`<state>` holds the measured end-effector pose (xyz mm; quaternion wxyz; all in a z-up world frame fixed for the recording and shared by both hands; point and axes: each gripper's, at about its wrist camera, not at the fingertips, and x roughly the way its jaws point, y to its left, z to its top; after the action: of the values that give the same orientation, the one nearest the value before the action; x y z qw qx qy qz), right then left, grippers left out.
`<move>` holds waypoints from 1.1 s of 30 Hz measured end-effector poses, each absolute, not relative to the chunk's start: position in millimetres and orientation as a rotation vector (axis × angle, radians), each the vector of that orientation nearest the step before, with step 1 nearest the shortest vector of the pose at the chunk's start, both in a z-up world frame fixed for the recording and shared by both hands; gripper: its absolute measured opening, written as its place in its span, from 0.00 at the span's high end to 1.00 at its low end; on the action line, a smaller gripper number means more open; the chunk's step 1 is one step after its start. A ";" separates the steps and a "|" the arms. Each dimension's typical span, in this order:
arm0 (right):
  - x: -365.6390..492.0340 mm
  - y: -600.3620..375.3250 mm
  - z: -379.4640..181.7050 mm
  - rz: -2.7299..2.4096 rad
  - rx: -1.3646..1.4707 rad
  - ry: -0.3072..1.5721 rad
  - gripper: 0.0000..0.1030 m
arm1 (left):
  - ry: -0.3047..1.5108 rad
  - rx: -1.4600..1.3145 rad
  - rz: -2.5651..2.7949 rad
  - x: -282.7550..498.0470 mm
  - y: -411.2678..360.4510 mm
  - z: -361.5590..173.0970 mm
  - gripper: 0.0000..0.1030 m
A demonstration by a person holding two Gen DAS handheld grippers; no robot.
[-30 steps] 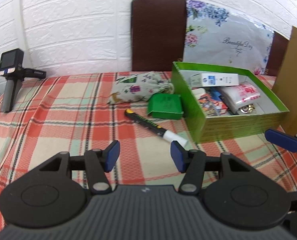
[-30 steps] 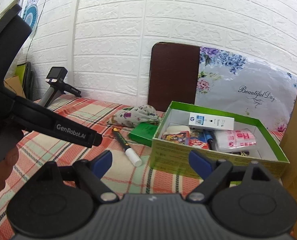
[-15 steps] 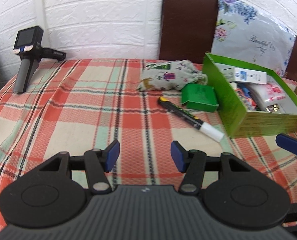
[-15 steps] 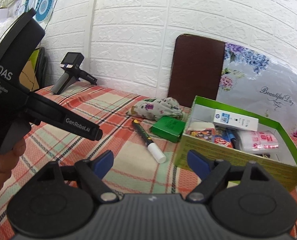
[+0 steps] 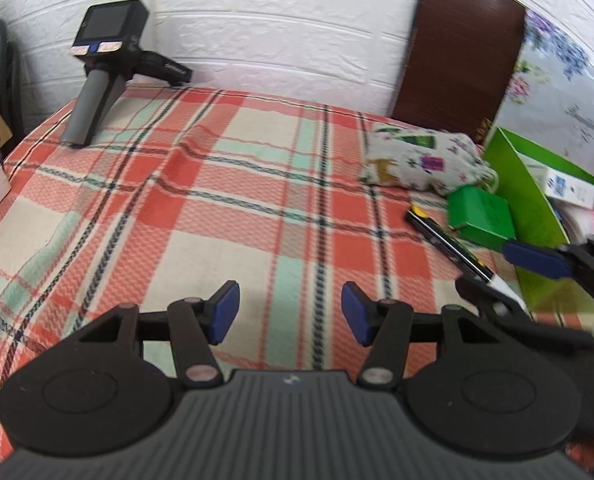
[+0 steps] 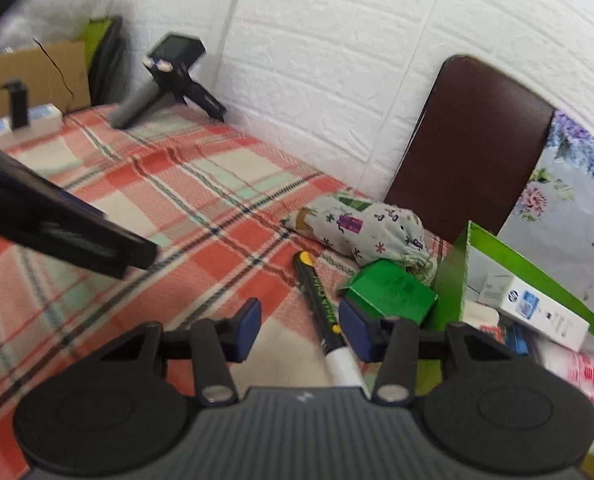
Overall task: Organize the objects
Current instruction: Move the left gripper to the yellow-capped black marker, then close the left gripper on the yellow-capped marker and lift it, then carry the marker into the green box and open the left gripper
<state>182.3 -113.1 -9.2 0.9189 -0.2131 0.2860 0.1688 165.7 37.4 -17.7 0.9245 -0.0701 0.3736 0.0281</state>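
A black marker (image 6: 316,296) with a yellow end and a white cap lies on the plaid cloth, beside a small green box (image 6: 393,290) and a printed fabric pouch (image 6: 361,228). My right gripper (image 6: 303,330) is low over the marker and its jaws are closing. The marker runs between the pads, close to the right one, and the left pad stands clear of it. In the left wrist view the marker (image 5: 449,246) and the right gripper (image 5: 501,276) show at the right. My left gripper (image 5: 290,312) hangs open over bare cloth with nothing between its fingers.
An open green box (image 6: 453,280) at the right holds a white carton (image 6: 537,312) and several packets. A black handheld device (image 5: 105,60) stands at the cloth's far left by the white brick wall. A dark chair back (image 6: 469,144) rises behind the pouch.
Both grippers have moved left and lower. The right gripper has come down over the marker and its jaws have narrowed a lot. The left jaws keep the same width.
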 end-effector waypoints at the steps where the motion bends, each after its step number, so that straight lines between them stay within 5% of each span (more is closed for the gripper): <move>1: 193.6 -109.9 -13.3 0.331 -0.455 0.615 0.58 | 0.768 -0.151 0.061 166.9 40.4 -17.8 0.43; 7: 227.0 -119.9 -25.4 0.368 -0.280 0.781 0.82 | 0.783 -0.210 0.052 171.5 56.3 -20.2 0.42; 18: 168.2 -98.9 -29.3 0.629 -0.062 0.772 0.82 | 0.858 -0.265 -0.056 174.9 39.5 -30.3 0.40; 19: 165.6 -99.1 -29.5 0.639 -0.040 0.766 0.82 | 0.857 -0.253 -0.058 173.9 36.1 -30.5 0.43; 20: 162.7 -99.6 -28.9 0.645 -0.020 0.754 0.82 | 0.860 -0.251 -0.070 173.2 34.8 -30.4 0.65; 21: 158.9 -100.8 -26.6 0.651 -0.003 0.738 0.83 | 0.870 -0.260 -0.091 172.8 33.7 -30.4 0.72; 33: 149.6 -157.5 27.1 0.490 -0.022 0.514 0.82 | 0.731 -0.206 -0.252 190.7 -41.5 45.4 0.80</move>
<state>149.6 -157.5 27.1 0.9376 -0.0105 0.2516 0.2399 190.7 -41.5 45.4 0.9210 -0.1001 0.3559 -0.1226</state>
